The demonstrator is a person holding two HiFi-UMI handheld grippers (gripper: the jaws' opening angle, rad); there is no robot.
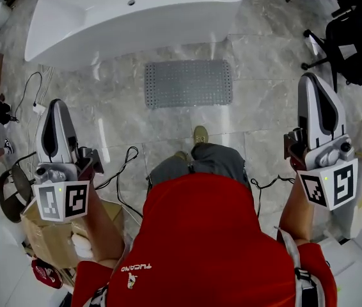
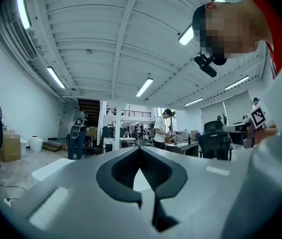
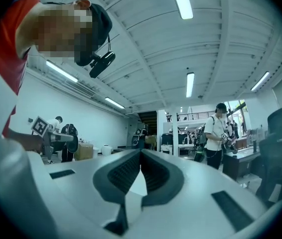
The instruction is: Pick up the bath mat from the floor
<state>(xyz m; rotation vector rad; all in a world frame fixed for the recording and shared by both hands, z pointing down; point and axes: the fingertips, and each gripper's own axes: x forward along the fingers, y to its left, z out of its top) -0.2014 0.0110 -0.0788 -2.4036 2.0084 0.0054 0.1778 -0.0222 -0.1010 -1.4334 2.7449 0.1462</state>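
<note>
Big glossy white freestanding bathtub (image 1: 136, 18) sits at the top of the head view, on a grey marble-look tiled floor (image 1: 270, 107). There's a black office chair (image 1: 350, 40) off to the right, a brown cardboard box (image 1: 47, 235) at the lower left, and thin black cables (image 1: 130, 151) looping over the tiles. The gripper views show long ceiling strip lights (image 2: 144, 86) and a person in a white shirt (image 3: 214, 133) standing further back.

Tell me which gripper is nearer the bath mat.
Right, narrowly, judging by the head view. The right gripper hangs right of the bath mat, tip alongside it; the left gripper sits farther back, to its left. Both are shut, neither touching.
</note>
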